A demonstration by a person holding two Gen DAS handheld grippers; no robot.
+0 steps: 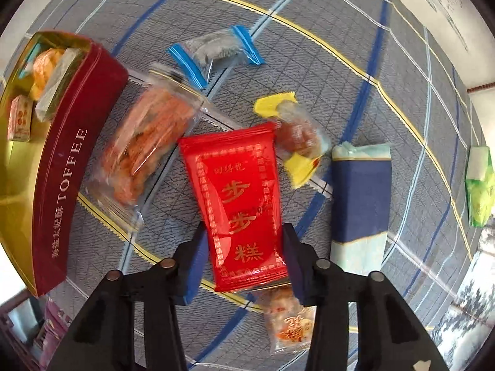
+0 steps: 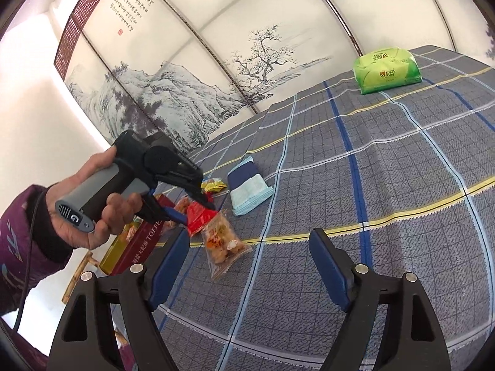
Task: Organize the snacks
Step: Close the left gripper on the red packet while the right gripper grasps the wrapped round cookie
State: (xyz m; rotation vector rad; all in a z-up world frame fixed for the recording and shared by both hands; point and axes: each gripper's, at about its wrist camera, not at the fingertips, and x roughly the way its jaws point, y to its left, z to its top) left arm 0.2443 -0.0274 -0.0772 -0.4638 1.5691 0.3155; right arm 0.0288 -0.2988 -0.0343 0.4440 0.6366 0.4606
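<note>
Snacks lie scattered on a grey plaid cloth (image 1: 324, 9) covering the worktop. In the left wrist view the left tongs (image 1: 244, 259) point straight down with the red snack packet (image 1: 238, 201) between the blue pads; the pads sit at its two long edges, though whether they press on it cannot be told. No earlier picture is given. Left of the packet lies a clear bag of orange snacks (image 1: 145, 148), and beyond that, at the frame's left edge, an open red toffee tin (image 1: 68, 167) with several items inside. Above the packet sit a blue-ended clear wrapper (image 1: 213, 51) and a yellow-ended candy (image 1: 297, 136); a navy and pale blue pack (image 1: 360, 207) lies at right. In the right wrist view the right tongs (image 2: 249, 266) hang released over bare cloth at lower centre, and a green tissue pack (image 2: 386, 68) rests at upper right.
</note>
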